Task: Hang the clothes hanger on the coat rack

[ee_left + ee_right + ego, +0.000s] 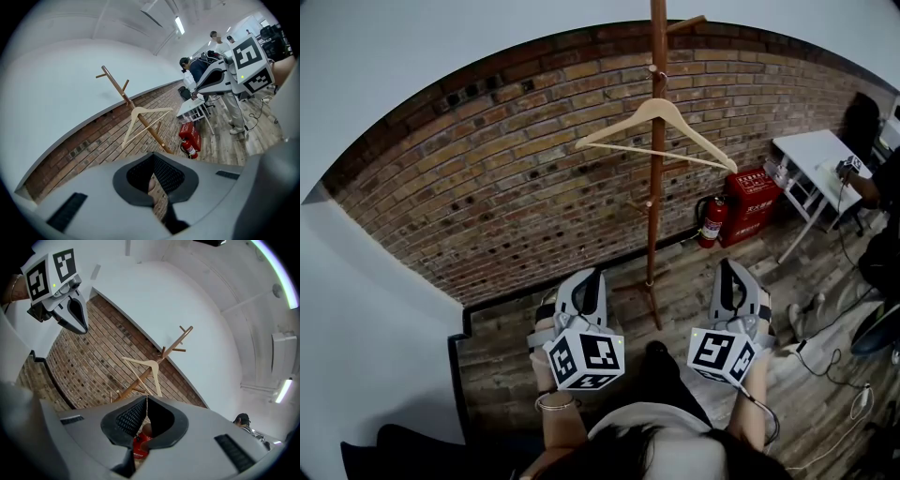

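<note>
A pale wooden clothes hanger [661, 117] hangs by its hook on a peg of the brown wooden coat rack [654, 206], which stands against the brick wall. It shows again in the left gripper view as the hanger [143, 119] on the rack [152, 131], and in the right gripper view as the hanger [145, 366] on the rack [171, 348]. My left gripper [592, 275] and right gripper [726, 265] are low in front of the rack, one on each side of its pole and apart from the hanger. Both have their jaws together with nothing between them.
A red fire extinguisher [713, 221] and a red box [754, 204] stand right of the rack's base. Further right is a white table [820, 155] with a person beside it. Cables [825, 361] lie on the wooden floor. Several people stand by the table [194, 108].
</note>
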`<state>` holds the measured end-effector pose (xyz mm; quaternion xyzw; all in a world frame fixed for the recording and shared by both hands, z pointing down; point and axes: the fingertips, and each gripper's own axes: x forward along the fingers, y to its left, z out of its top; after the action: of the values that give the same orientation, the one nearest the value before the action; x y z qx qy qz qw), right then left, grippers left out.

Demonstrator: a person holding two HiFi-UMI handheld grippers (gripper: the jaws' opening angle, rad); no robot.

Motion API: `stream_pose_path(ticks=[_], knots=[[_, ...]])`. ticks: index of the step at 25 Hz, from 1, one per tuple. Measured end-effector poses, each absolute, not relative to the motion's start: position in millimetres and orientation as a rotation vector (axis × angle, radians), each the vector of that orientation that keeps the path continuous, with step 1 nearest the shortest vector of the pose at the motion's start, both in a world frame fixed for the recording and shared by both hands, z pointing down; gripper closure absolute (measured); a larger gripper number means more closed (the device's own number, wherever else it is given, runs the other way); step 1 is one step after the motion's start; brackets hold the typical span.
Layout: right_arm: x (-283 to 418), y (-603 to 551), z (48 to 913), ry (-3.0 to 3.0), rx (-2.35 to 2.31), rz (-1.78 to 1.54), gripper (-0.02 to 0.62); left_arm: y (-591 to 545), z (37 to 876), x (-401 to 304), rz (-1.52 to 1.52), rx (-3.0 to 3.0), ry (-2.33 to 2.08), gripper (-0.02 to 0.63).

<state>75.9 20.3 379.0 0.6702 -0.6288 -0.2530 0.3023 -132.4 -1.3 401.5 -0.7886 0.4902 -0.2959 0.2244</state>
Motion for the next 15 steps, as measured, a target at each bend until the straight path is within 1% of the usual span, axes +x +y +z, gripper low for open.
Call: stream_pose_path(ticks=[15], knots=[[74, 35, 380, -1.724, 1.809, -0.623, 0.555, 9, 407, -130, -0.792, -2.212, 1.320, 0.595]])
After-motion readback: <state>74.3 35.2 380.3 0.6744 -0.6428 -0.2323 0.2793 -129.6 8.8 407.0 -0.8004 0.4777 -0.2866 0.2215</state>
